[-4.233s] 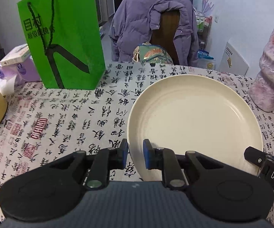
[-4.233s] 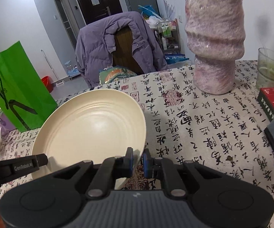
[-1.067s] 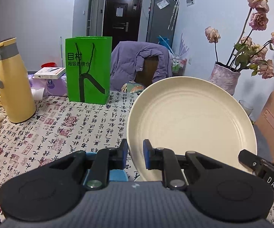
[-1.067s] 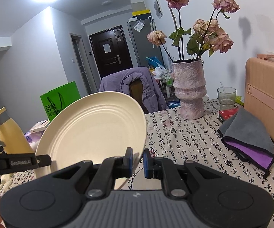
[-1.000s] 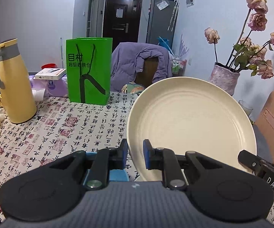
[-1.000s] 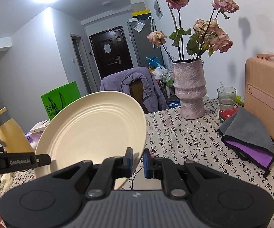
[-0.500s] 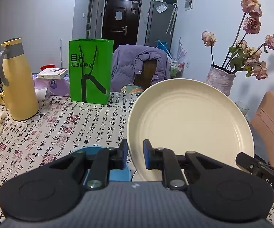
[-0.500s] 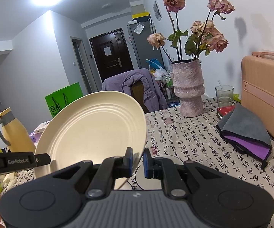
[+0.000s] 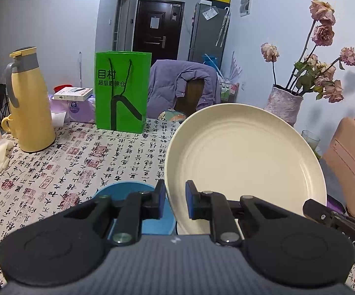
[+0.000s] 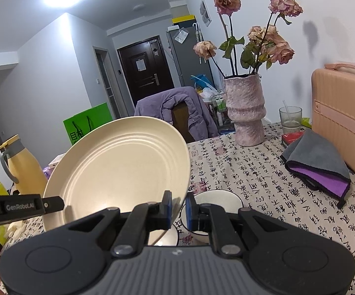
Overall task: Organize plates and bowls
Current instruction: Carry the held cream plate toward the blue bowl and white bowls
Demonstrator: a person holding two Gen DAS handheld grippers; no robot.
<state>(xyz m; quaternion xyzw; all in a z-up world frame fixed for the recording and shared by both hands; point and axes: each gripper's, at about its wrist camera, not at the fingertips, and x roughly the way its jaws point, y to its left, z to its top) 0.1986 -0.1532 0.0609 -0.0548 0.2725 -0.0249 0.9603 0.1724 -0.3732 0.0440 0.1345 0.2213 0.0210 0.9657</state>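
**Cream plate carried on two rim grips above waiting dishes**

Calligraphy-print cloth covers the counter (image 9: 84, 152), with a yellow flask (image 9: 29, 103), a green bag (image 9: 122, 91) and a vase of dried roses (image 10: 247, 110) standing behind. We see the cream plate (image 9: 241, 157) held tilted in the air: the left gripper (image 9: 175, 202) has its jaws narrowed onto the plate's left rim, and the right gripper (image 10: 177, 211) pinches the opposite rim. Below lie a blue dish (image 9: 128, 196) and a dark-rimmed white bowl (image 10: 216, 201).

We judge the risks thus: either shallow rim grip may slip if the hands drift apart or twist unevenly, and a hasty descent could knock the plate against the bowl.

Each gripper body hides the counter just beneath it, so we cannot tell what the blue dish adjoins. A second pale dish (image 10: 167, 238) beside the bowl is mostly covered.
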